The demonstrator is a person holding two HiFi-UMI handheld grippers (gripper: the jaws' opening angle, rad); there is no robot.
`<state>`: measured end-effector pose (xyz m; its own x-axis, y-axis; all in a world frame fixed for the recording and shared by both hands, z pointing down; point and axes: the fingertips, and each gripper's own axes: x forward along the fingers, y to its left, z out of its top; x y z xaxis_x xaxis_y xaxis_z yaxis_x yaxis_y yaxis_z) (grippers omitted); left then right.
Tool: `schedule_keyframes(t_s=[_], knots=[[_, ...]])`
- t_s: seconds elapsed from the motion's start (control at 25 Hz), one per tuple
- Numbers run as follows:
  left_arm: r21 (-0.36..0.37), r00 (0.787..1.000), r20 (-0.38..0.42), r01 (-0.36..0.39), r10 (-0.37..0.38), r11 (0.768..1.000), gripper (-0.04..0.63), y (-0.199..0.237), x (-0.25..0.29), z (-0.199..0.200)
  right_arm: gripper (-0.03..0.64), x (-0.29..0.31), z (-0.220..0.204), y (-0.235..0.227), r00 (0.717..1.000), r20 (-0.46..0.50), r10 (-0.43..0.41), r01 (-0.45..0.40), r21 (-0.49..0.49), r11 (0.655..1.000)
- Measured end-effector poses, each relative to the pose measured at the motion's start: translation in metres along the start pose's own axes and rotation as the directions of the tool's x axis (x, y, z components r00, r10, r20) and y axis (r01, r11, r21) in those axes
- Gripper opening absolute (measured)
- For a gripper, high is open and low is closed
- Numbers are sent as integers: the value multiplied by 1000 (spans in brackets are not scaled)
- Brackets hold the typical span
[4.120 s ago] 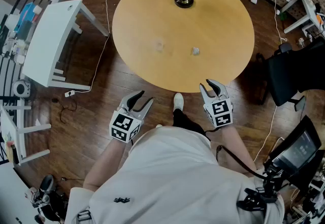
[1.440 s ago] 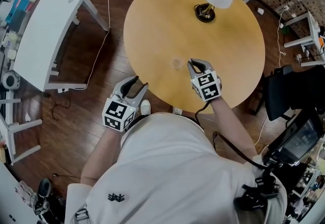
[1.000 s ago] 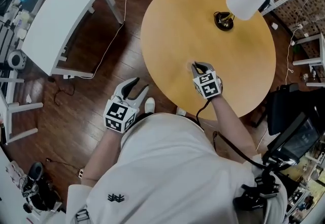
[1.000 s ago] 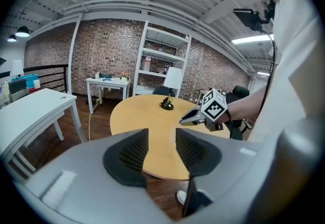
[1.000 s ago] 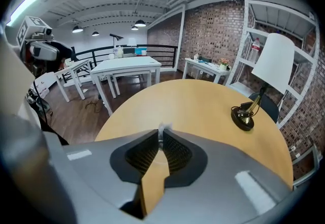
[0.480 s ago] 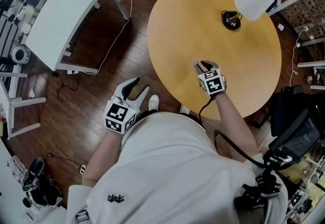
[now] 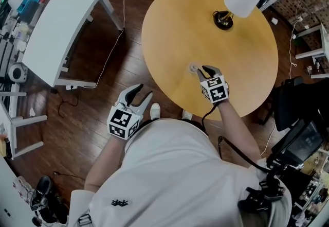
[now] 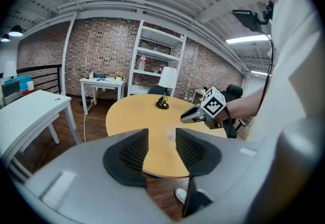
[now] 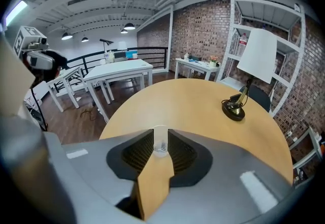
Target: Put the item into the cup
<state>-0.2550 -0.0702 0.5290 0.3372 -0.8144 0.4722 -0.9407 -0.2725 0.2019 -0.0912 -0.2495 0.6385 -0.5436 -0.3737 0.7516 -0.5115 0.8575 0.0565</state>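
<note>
The right gripper [image 7: 206, 70] is closing its half-open jaws by the round tan wooden table's [image 7: 241, 66] near edge. The small clear plastic cup [image 9: 160, 137] is standing between their tips, holding a tiny pale item [image 9: 162, 145]. The left gripper [image 7: 140, 93] is hanging beyond that edge, jaws apart, empty.

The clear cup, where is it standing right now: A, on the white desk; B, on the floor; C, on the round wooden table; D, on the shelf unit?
C: the right gripper view shows the clear cup upright on the round wooden table, on the near side of it from the lamp.
</note>
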Motion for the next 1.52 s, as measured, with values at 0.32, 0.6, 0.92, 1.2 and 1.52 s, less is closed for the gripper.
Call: schedule_keyframes(t_s=[0.32, 0.6, 0.92, 1.2, 1.52], knots=[[55, 990, -6, 143, -143, 988, 150, -14, 6, -5, 91, -80, 12, 20, 989, 115, -97, 86, 101, 991], [112, 960, -66, 278, -272, 954, 150, -29, 11, -29, 91, -153, -16, 56, 969, 149, -197, 169, 186, 968], [172, 961, -23, 274, -274, 946, 150, -90, -6, -16, 91, -233, -51, 78, 955, 222, -198, 164, 166, 973], [183, 973, -26, 231, -231, 956, 150, -193, -33, -48, 97, -334, -131, 82, 930, 294, -218, 163, 200, 966], [111, 985, -32, 172, -169, 979, 150, -290, -83, -107, 97, -388, -233, 108, 946, 272, -178, 123, 209, 970]])
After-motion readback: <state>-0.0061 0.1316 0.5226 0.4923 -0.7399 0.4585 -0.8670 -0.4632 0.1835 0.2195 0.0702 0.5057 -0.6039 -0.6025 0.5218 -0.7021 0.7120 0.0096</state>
